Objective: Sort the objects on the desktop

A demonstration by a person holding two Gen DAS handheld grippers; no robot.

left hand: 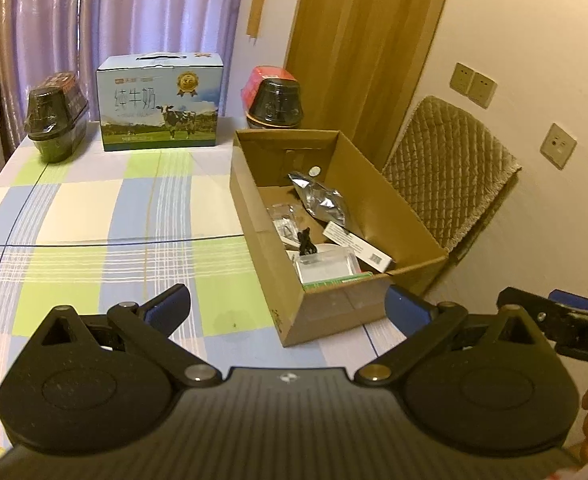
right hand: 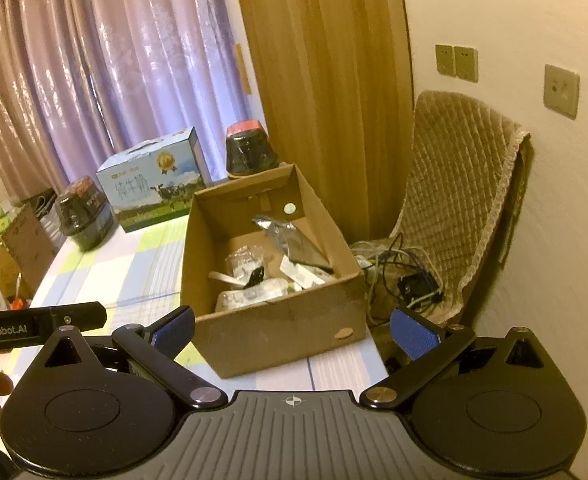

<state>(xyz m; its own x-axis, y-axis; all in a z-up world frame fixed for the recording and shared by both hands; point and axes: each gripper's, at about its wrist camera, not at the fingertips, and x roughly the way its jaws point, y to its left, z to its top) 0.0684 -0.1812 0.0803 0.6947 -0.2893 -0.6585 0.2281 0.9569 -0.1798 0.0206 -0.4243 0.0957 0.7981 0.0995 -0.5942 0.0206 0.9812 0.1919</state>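
Note:
An open cardboard box [left hand: 390, 204] [right hand: 269, 332] stands on the right part of the checked tablecloth [left hand: 105, 208]. Inside lie a silver foil pouch [left hand: 324, 200] [right hand: 294, 244], a black cable [left hand: 306, 244], clear plastic packets [left hand: 283, 218] [right hand: 245, 258], a white strip box [left hand: 358, 246] and a clear case [left hand: 326, 266]. My left gripper [left hand: 289, 304] hangs open just short of the box's near corner, holding nothing. My right gripper [right hand: 294, 326] is open too, in front of the box's near wall, with nothing between its fingers.
At the table's back stand a blue milk carton [left hand: 159, 106] [right hand: 153, 182] and two dark domed containers [left hand: 55, 120] [left hand: 273, 100]. A quilted chair [left hand: 450, 172] [right hand: 466, 192] with tangled cables [right hand: 402, 276] on its seat stands right of the table. Cardboard items [right hand: 13, 248] lie off the left.

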